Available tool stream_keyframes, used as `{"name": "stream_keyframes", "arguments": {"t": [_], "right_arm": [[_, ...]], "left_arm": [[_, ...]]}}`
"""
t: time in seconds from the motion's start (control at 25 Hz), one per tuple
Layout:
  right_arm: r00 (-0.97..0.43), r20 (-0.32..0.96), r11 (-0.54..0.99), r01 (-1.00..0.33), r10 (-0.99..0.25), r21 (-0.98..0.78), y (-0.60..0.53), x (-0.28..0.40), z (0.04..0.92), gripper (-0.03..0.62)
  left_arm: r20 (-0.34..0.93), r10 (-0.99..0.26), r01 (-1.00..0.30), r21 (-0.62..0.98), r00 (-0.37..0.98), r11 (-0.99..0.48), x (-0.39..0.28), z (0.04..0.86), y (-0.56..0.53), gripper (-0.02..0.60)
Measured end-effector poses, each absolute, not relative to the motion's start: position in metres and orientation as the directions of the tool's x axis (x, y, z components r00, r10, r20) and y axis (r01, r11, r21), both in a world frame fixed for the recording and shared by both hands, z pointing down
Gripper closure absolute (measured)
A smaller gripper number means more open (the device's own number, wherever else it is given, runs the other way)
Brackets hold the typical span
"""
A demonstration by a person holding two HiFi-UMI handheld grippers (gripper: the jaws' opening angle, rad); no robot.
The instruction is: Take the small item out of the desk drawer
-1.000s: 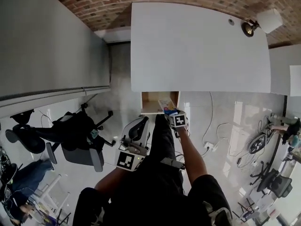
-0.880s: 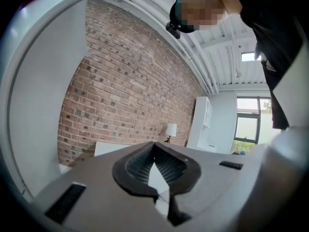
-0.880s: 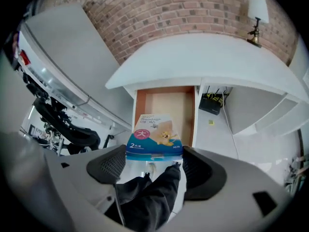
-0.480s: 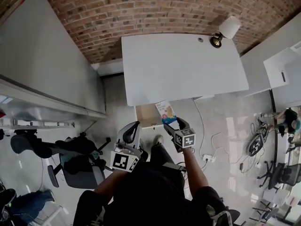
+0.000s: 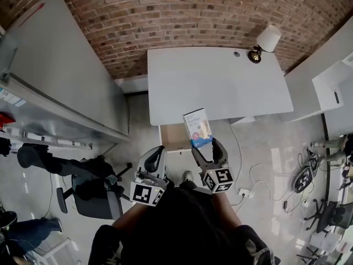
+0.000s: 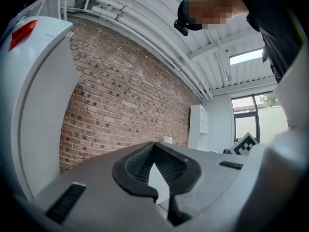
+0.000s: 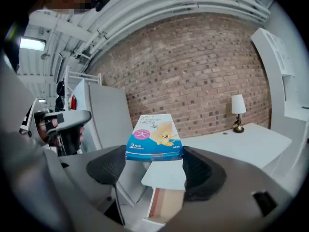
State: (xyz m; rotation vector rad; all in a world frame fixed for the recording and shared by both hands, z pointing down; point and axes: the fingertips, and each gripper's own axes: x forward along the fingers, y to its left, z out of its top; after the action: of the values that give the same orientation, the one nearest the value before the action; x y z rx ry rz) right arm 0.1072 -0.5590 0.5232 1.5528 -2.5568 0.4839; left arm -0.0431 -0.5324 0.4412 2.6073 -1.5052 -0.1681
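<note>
A small blue and white box (image 5: 197, 127) with a cartoon print (image 7: 154, 144) is held up in the air in front of the desk edge, above the open drawer (image 5: 175, 138). My right gripper (image 5: 205, 147) is shut on the box's lower end, one black pad on each side (image 7: 154, 159). The wooden inside of the drawer (image 7: 164, 204) shows below the box, under the white desk (image 5: 220, 81). My left gripper (image 5: 156, 152) hangs to the left of the drawer, and its pads meet at the tips (image 6: 161, 193) with nothing between them.
A lamp (image 5: 265, 42) stands at the desk's far right corner before a brick wall. A grey cabinet (image 5: 60, 81) runs along the left, a black office chair (image 5: 94, 184) sits at lower left. A white cabinet (image 5: 331, 87) and floor cables (image 5: 248, 189) are on the right.
My right gripper has lifted the box out of the drawer and up in front of the desk edge. The head view has tilted up toward the wall. The left gripper stays low.
</note>
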Motion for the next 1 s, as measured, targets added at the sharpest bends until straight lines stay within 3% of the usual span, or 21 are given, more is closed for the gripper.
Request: {"name": "stream_keyframes", "arguments": {"t": [0.4,1.0], "right_arm": [[-0.466,0.094,0.447,-0.877,-0.879,-0.175,-0.53,0.127,0.462,0.221],[-0.484,0.093,0.466,-0.869,-0.87,-0.163,-0.532,0.115,0.462,0.221]], "left_arm": [[-0.019,-0.873,-0.863,0.137,0.488,-0.485,-0.011,0.444,-0.509,0.572],[-0.025,-0.88,-0.872,0.127,0.474,-0.473,-0.016,0.441,-0.511,0.572]]}}
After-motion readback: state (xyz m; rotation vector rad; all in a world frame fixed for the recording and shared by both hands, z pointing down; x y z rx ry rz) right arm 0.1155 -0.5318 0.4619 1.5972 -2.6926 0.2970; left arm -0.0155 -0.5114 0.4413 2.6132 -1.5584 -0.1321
